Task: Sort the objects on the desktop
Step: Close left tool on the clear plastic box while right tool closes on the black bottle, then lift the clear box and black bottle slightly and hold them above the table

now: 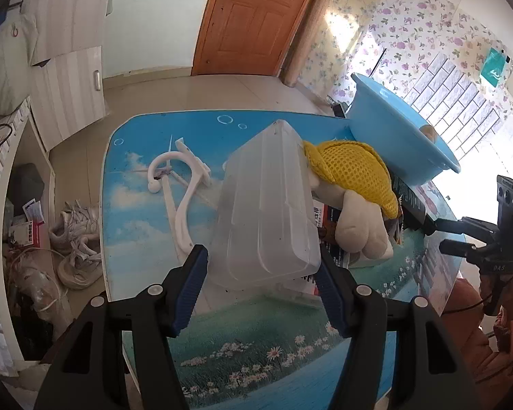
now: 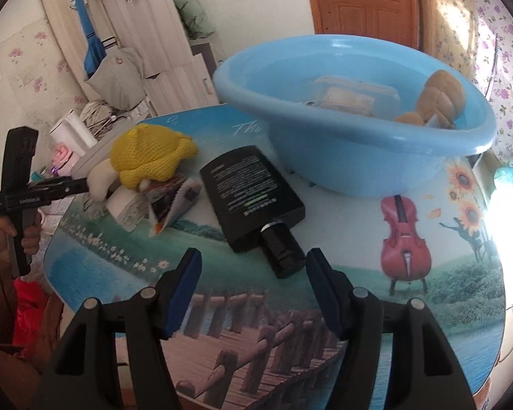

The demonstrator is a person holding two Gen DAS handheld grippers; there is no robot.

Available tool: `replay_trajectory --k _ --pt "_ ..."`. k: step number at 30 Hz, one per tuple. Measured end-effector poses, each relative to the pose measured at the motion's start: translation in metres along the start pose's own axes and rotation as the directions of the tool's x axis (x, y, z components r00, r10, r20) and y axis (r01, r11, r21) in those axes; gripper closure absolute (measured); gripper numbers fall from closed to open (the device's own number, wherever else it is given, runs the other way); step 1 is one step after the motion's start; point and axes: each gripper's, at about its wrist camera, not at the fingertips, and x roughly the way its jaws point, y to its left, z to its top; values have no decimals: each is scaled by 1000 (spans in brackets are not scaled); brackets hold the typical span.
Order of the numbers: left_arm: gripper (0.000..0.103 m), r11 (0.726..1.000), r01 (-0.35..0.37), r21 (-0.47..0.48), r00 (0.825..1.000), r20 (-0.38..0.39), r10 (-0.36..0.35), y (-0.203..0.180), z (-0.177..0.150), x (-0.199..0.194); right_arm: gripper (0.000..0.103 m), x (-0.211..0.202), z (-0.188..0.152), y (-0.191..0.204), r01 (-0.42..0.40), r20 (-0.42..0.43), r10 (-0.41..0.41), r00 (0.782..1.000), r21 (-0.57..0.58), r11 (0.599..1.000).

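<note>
My left gripper (image 1: 261, 256) is shut on the near end of a clear plastic box (image 1: 266, 201), which lies tilted on the picture-printed table (image 1: 256, 341). Against the box's right side leans a cream plush toy in a yellow mesh cap (image 1: 355, 177). In the right wrist view my right gripper (image 2: 253, 256) stands open and holds nothing. The cap of a flat black bottle (image 2: 253, 188) lies just ahead of its fingertips. The left gripper (image 2: 68, 184) shows at the left there, in a hand, by the plush toy (image 2: 150, 157).
A light blue basin (image 2: 325, 143) stands at the table's far right with a clear box and a brown plush inside. A white plastic hook (image 1: 184, 188) lies left of the clear box. A snack packet (image 2: 171, 198) and a white carton (image 2: 126, 208) sit under the plush. Shoes lie on the floor (image 1: 75, 239).
</note>
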Motion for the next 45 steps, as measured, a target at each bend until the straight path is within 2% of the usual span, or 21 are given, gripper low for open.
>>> replay_trajectory --k 3,9,16,17,18,19,23,26,29,34,45 --pt "40 1000 -4 -5 1000 -4 4 4 -3 -2 40 -3 -4 15 -23 -14 22 1000 -38 999" --pt "39 996 -78 41 997 25 77 -3 2 -3 39 -8 2 19 144 48 -142 989 -48 988" --pt "36 987 -120 109 992 51 115 -15 12 11 39 13 22 10 159 44 -157 987 -41 986" --pt "37 985 -129 111 991 55 123 -15 13 11 39 18 24 10 156 41 -154 987 -42 987" --pt "46 986 -127 112 991 58 121 -16 14 11 39 22 26 9 151 33 -150 988 -41 988" --pt "51 986 -127 112 991 66 120 -16 14 9 38 26 28 8 157 28 -156 987 -39 987" --pt "62 978 -162 129 983 106 148 -19 12 1 38 38 28 3 145 2 -145 989 -28 989" --pt "70 982 -154 113 983 115 141 -17 12 -7 39 38 25 3 145 16 -145 989 -33 989" --pt "71 983 -151 105 983 120 138 -16 11 -14 40 34 22 0 137 16 -136 991 -25 990" --pt "73 975 -180 130 970 186 154 -37 6 -40 40 23 12 -5 134 17 -134 991 6 991" --pt "73 983 -85 161 970 237 45 -104 -24 -80 40 -8 -18 -31 178 45 -182 982 92 980"
